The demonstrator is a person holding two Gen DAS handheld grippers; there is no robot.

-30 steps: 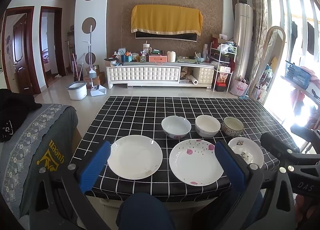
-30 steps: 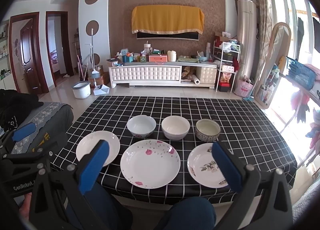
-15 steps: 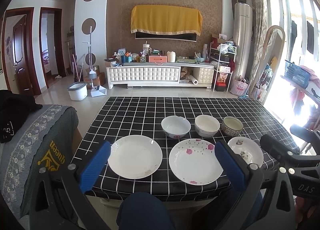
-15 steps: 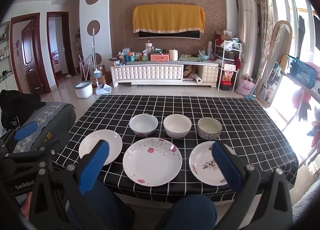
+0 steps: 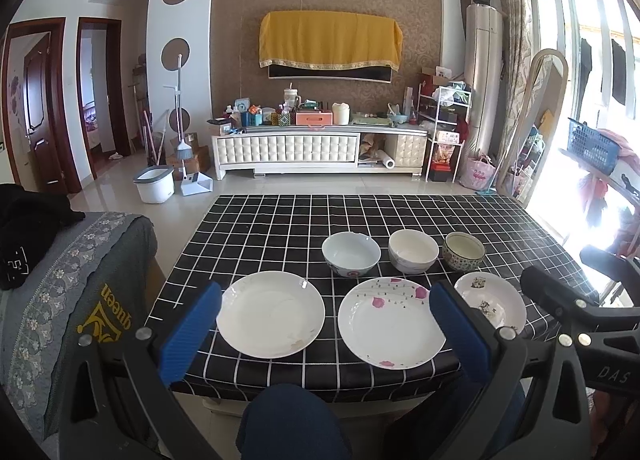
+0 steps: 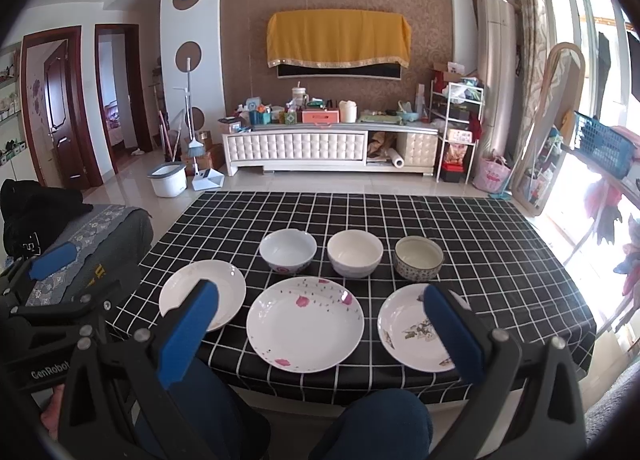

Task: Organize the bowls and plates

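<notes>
A black grid-checked cloth is covering the surface (image 5: pixel 280 219). The pink-flowered plate (image 5: pixel 390 326) is sitting at its near edge, between a plain white plate (image 5: pixel 270 314) and a smaller plate (image 5: pixel 490 302) partly hidden. Three round bowls (image 5: pixel 413 251) are lining up just behind. Left tongs (image 5: pixel 324 336) and right tongs (image 6: pixel 320 336) are hovering wide apart, empty.

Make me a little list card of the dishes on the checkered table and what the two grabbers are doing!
plates: plain white plate; pink-flower plate; leaf-print plate, in one front row
bowls: white bowl with red mark; cream bowl; patterned bowl, in one back row
table: black checkered tablecloth
stacked: nothing yet
left gripper: open, empty, at the near edge
right gripper: open, empty, at the near edge
</notes>
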